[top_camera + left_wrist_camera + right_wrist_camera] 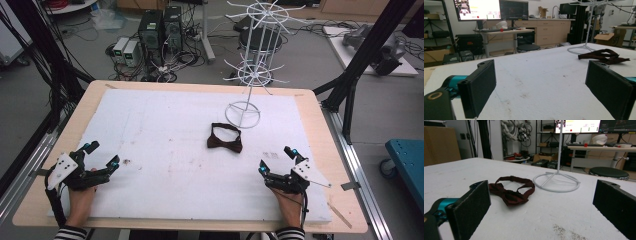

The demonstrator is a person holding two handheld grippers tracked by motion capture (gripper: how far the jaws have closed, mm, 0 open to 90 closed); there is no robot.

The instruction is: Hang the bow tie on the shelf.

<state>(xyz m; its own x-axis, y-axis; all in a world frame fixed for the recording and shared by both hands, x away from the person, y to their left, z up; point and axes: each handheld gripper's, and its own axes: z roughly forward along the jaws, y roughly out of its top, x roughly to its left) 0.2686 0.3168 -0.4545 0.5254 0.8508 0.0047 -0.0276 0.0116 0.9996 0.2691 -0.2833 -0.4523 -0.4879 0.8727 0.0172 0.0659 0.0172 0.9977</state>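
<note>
- While both grippers rested low near the table's near edge, a white foam sheet (pixel 165 150) covered most of the wooden table (pixel 320 130), leaving a bare wood margin all round.
- Between the two grippers the sheet lay open and flat, marked by small dark stains.
- The left gripper (pixel 102 155) sat at the near left, its jaws spread wide with nothing between them.
- The right gripper (pixel 276 159) sat at the near right, jaws likewise wide apart and holding nothing.
- A dark maroon bow tie (pixel 224 138) lay on the sheet right of centre, well ahead of both grippers and nearer the right one.
- From the right gripper view, the bow tie (pixel 510 190) lay ahead, toward the left jaw.
- A white wire rack stand (pixel 243 114) stood just beyond the bow tie, its ring base on the sheet.
</note>
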